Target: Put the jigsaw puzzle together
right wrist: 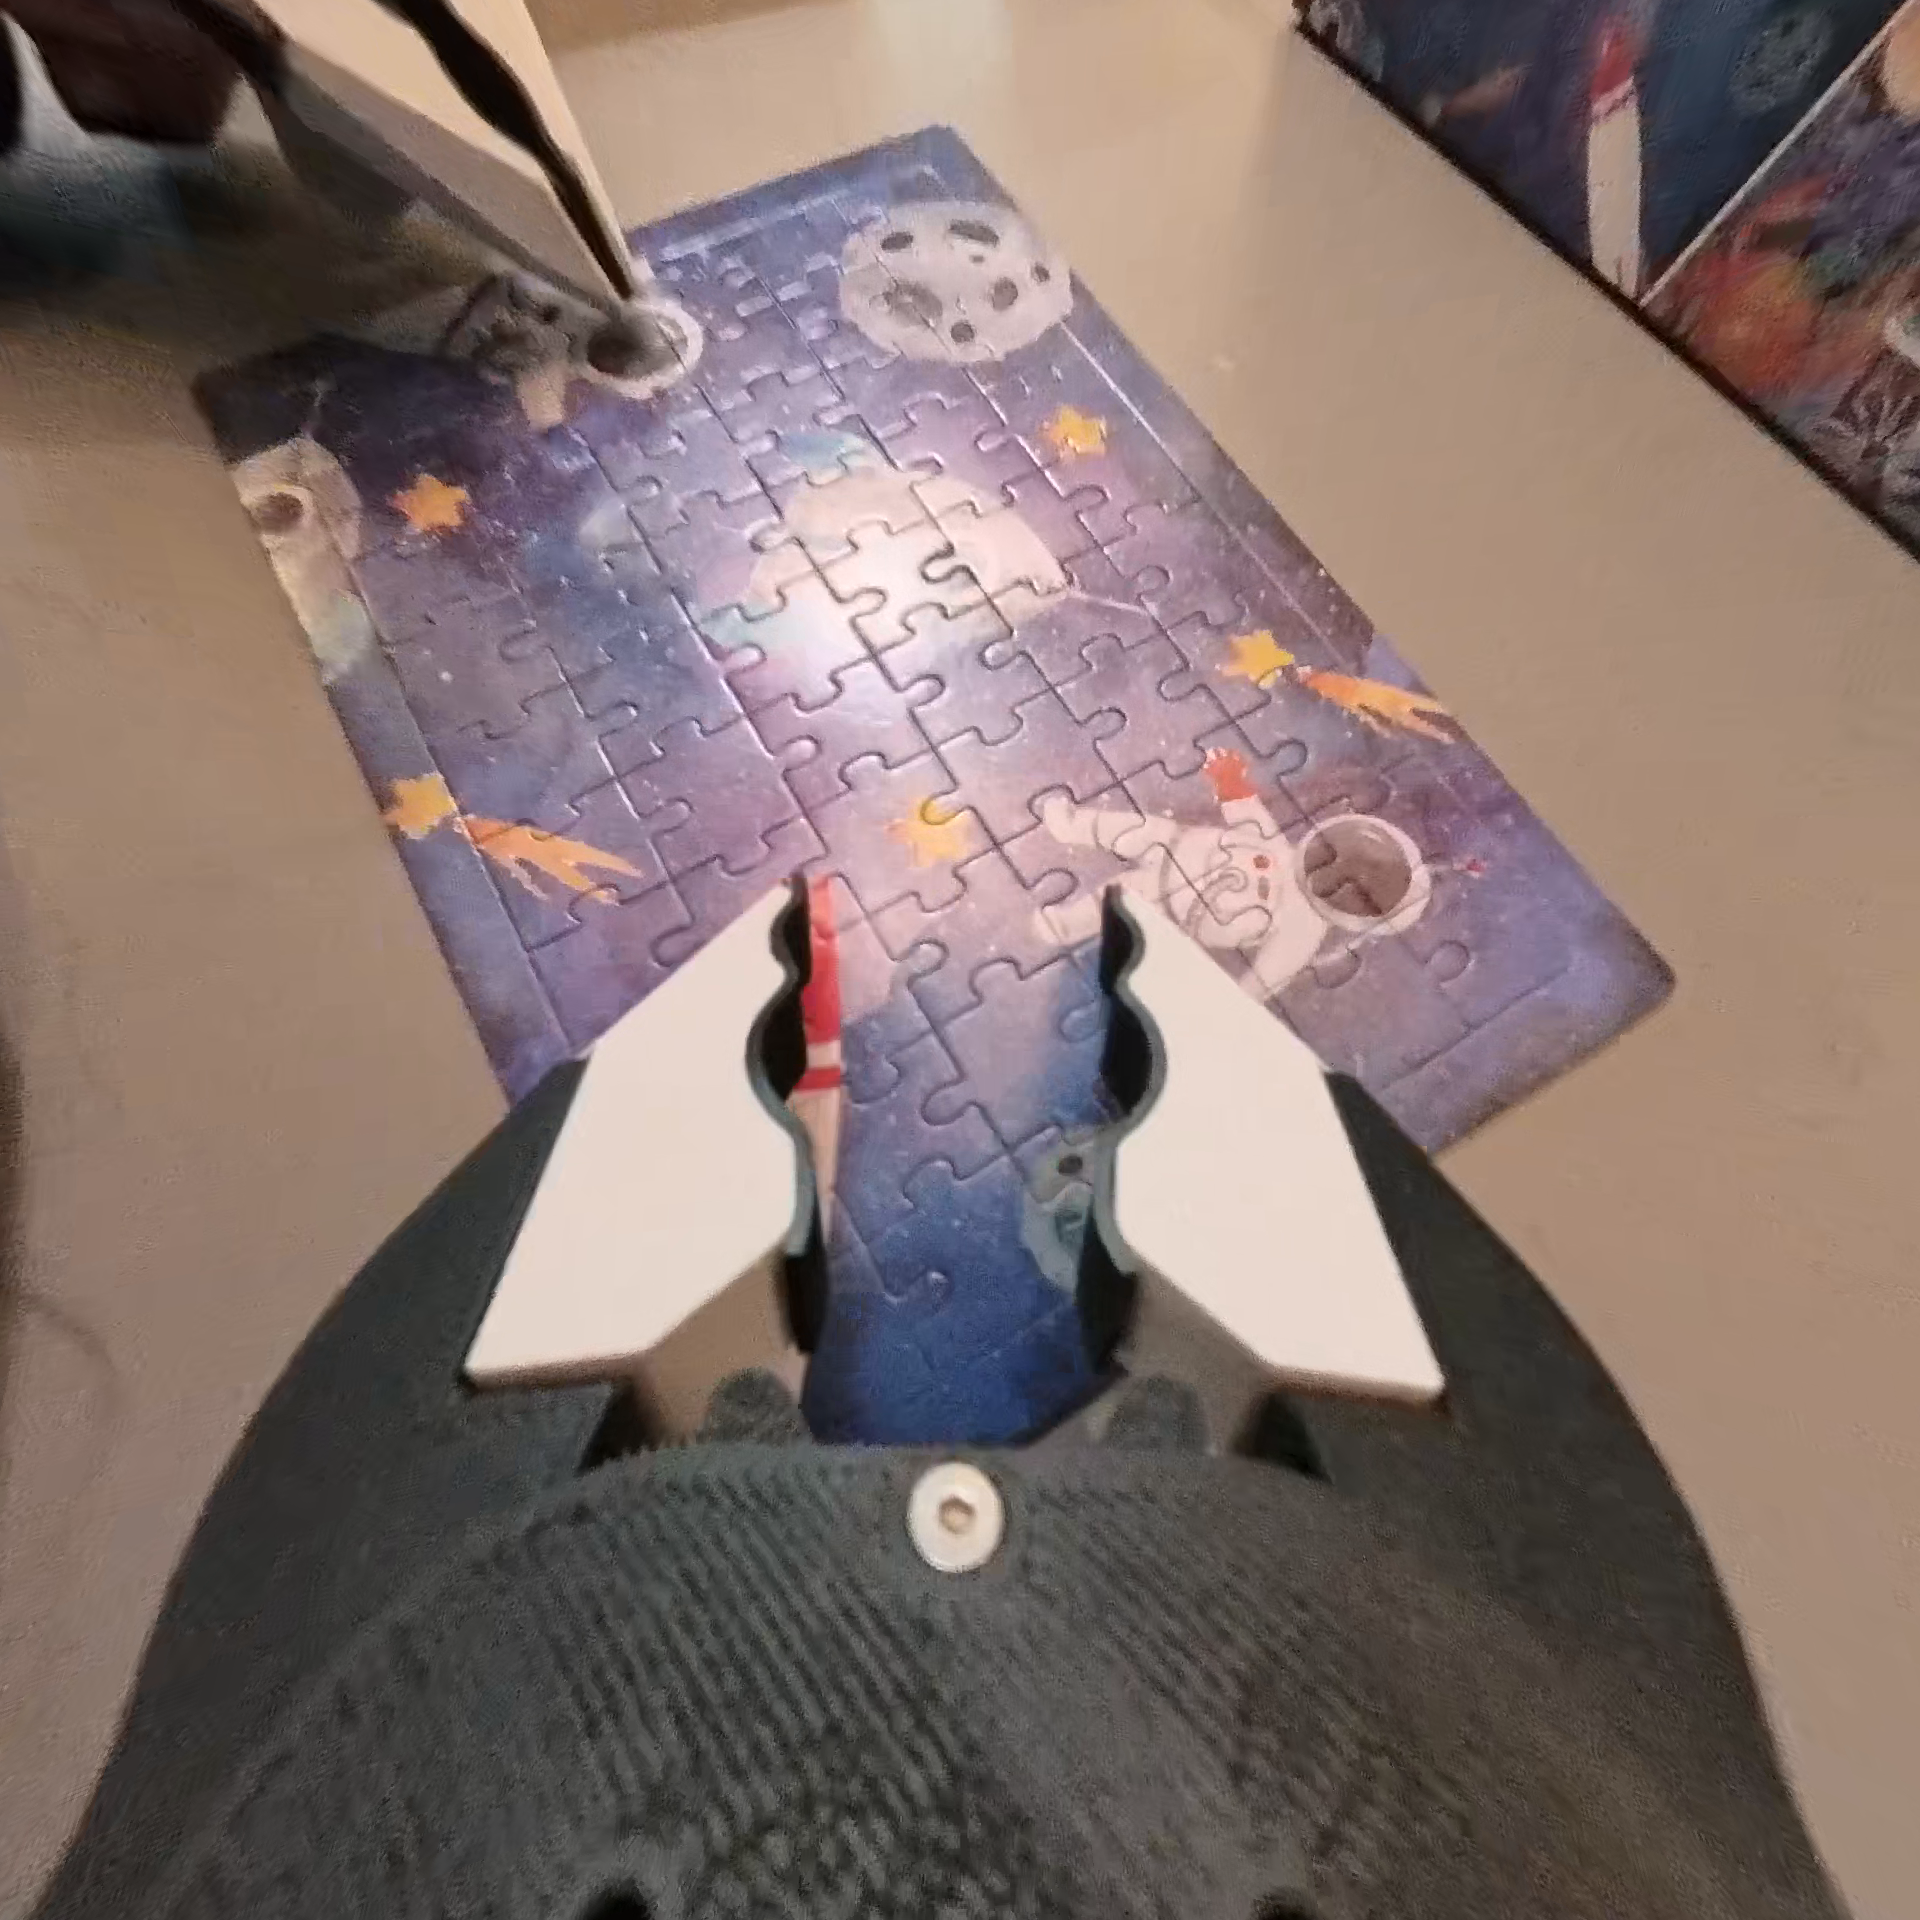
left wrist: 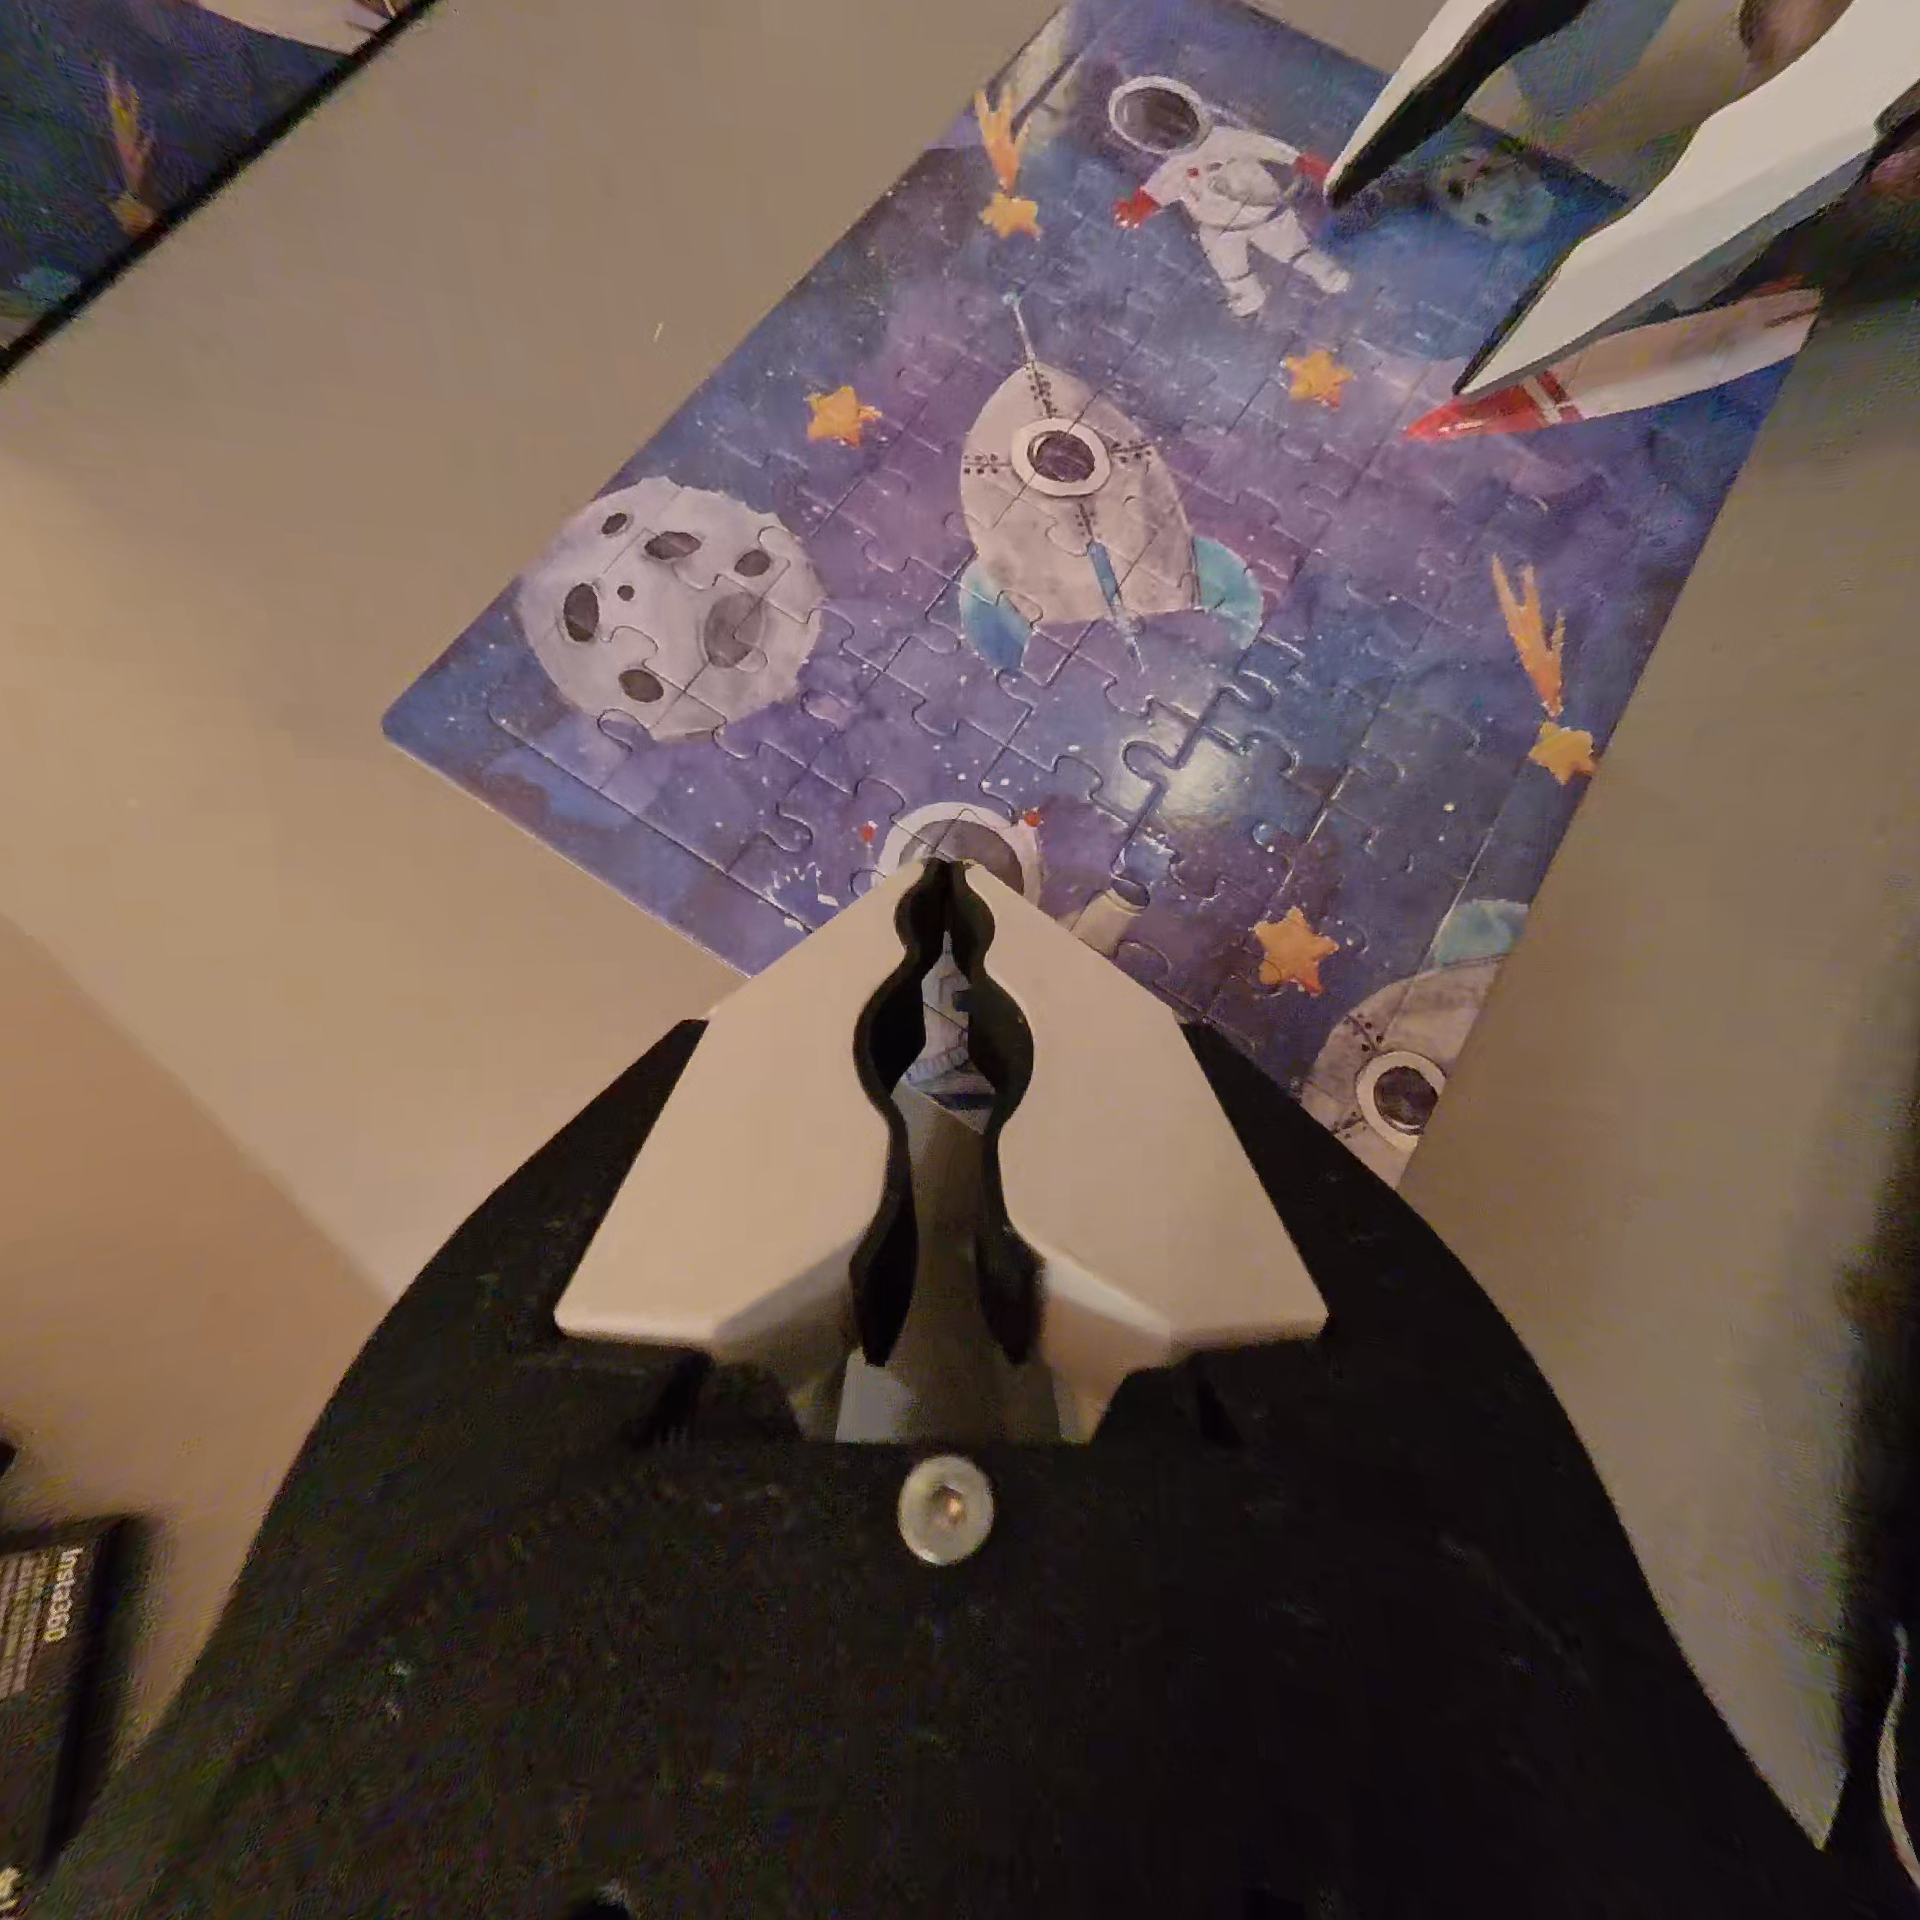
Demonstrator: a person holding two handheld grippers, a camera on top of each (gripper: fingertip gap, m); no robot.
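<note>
A space-themed jigsaw puzzle (left wrist: 1039,582) lies flat on the beige table (left wrist: 364,468), all pieces joined; it fills the middle of the right wrist view (right wrist: 883,665). My left gripper (left wrist: 943,871) is shut and empty, its tips pressing down on an astronaut helmet at the puzzle's near edge. In the right wrist view it shows at top left (right wrist: 623,296), tips on that helmet. My right gripper (right wrist: 956,904) is open and empty, just above the puzzle between a red-tipped rocket and an astronaut. In the left wrist view it shows at top right (left wrist: 1397,286).
A puzzle box with the same space picture (right wrist: 1621,135) lies at the far right of the right wrist view and shows at the top left of the left wrist view (left wrist: 114,145). A small black box (left wrist: 47,1662) lies at the lower left. Tip to tip, the grippers are about 15 centimetres apart.
</note>
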